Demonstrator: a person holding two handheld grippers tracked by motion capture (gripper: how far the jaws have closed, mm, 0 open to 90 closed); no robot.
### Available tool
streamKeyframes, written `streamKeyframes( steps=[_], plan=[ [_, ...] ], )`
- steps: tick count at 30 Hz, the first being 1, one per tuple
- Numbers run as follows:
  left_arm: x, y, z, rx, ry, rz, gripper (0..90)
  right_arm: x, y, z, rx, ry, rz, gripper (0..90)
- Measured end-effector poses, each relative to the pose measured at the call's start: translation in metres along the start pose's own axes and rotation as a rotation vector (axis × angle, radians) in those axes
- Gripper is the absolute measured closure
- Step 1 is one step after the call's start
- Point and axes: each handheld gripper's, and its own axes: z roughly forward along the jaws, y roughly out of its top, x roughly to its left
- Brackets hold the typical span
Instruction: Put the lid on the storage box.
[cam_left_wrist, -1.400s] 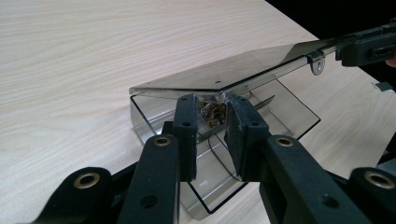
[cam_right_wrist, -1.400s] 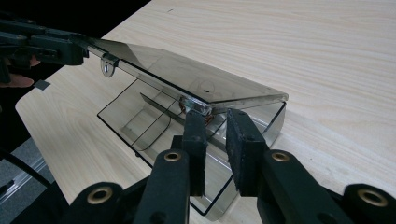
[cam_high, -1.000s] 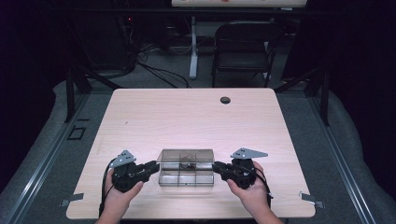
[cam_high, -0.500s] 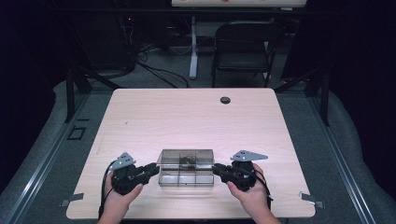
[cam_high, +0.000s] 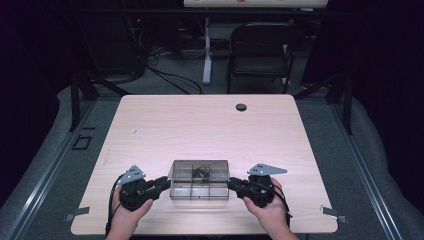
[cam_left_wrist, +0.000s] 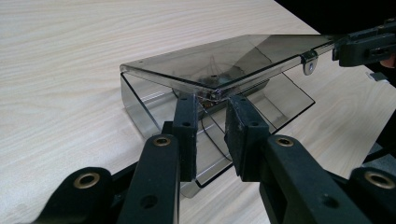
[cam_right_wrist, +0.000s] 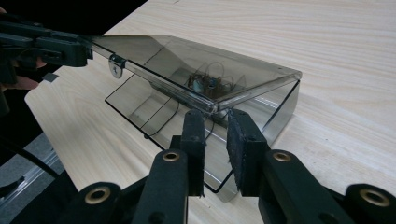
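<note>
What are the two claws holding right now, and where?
Nothing is clamped: both the left claw and right claw stand open at the raised lid edge.

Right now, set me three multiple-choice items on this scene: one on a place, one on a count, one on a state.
1. Where does the clear box stand on the table?
A. by the far edge
B. near the person's edge, between the two grippers
C. at the left corner

2. How many grippers reach toward the box?
A. one
B. two
C. three

3. How is the box's lid?
A. lifted at an angle above the tray
B. flat shut
C. lying off on the table

Key: 1 B, the high view shows it between the left gripper and the right gripper. 2 B, one at each end. 3 A, both gripper views show a gap under the lid.
</note>
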Motion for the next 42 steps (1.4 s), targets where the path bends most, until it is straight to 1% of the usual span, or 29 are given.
streamKeyframes(
  steps=[1,2,4,9,13,15,16,20,22,24,28,30,31,32,34,36,39,41,42],
  plan=[
    [0.0,0.0,0.0,0.001,-0.001,0.002,73.9,0.0,0.0,0.0,0.005,-0.001,-0.006,77.1],
    [0.0,-0.001,0.0,0.001,-0.002,-0.001,73.9,0.002,-0.001,0.001,-0.005,0.0,0.001,77.1],
    [0.0,-0.001,0.0,0.001,-0.003,-0.002,73.9,0.002,-0.001,0.002,0.002,0.002,-0.009,77.0],
    [0.001,-0.004,0.001,0.0,-0.007,-0.007,74.0,0.002,-0.003,0.003,0.004,-0.005,-0.014,77.0],
    [0.001,-0.006,0.001,0.009,-0.012,-0.008,73.9,0.001,-0.005,0.003,0.009,-0.004,-0.007,77.1],
    [0.001,-0.007,0.001,0.007,-0.011,-0.009,73.9,0.001,-0.006,0.003,0.003,-0.002,-0.001,78.0],
    [0.001,-0.008,0.001,0.008,-0.014,-0.008,74.0,0.001,-0.006,0.002,0.013,-0.004,-0.009,78.2],
    [0.001,-0.01,0.003,0.01,-0.024,-0.013,74.7,0.001,-0.009,0.003,0.007,-0.005,-0.019,78.5],
    [0.001,-0.011,0.003,0.023,-0.024,-0.005,74.8,0.001,-0.01,0.004,0.011,-0.003,-0.011,78.5],
    [0.0,-0.012,0.005,0.022,-0.021,-0.004,74.8,0.001,-0.011,0.004,0.022,-0.008,-0.024,78.5],
    [0.0,-0.014,0.006,0.03,-0.022,0.001,75.0,0.002,-0.013,0.006,0.021,-0.007,-0.028,78.6],
    [-0.001,-0.014,0.006,0.033,-0.018,0.009,75.2,0.003,-0.014,0.006,0.027,-0.009,-0.025,79.5],
    [-0.001,-0.015,0.006,0.037,-0.018,0.009,75.3,0.003,-0.015,0.007,0.024,-0.005,-0.021,81.4],
    [-0.001,-0.015,0.007,0.036,-0.017,0.008,75.5,0.002,-0.014,0.006,0.04,-0.004,-0.033,82.5],
    [-0.001,-0.016,0.007,0.037,-0.017,0.007,75.8,0.003,-0.015,0.006,0.047,-0.008,-0.043,83.8],
    [-0.001,-0.016,0.007,0.04,-0.019,0.009,76.1,0.004,-0.016,0.007,0.043,-0.006,-0.034,84.1],
    [-0.001,-0.018,0.007,0.042,-0.018,0.004,76.6,0.003,-0.016,0.007,0.05,-0.006,-0.039,84.1],
    [-0.002,-0.018,0.008,0.046,-0.018,0.008,77.0,0.003,-0.017,0.007,0.053,-0.005,-0.041,84.1],
    [-0.002,-0.019,0.008,0.048,-0.02,0.007,77.0,0.004,-0.018,0.008,0.046,-0.004,-0.031,83.9]
  ],
)
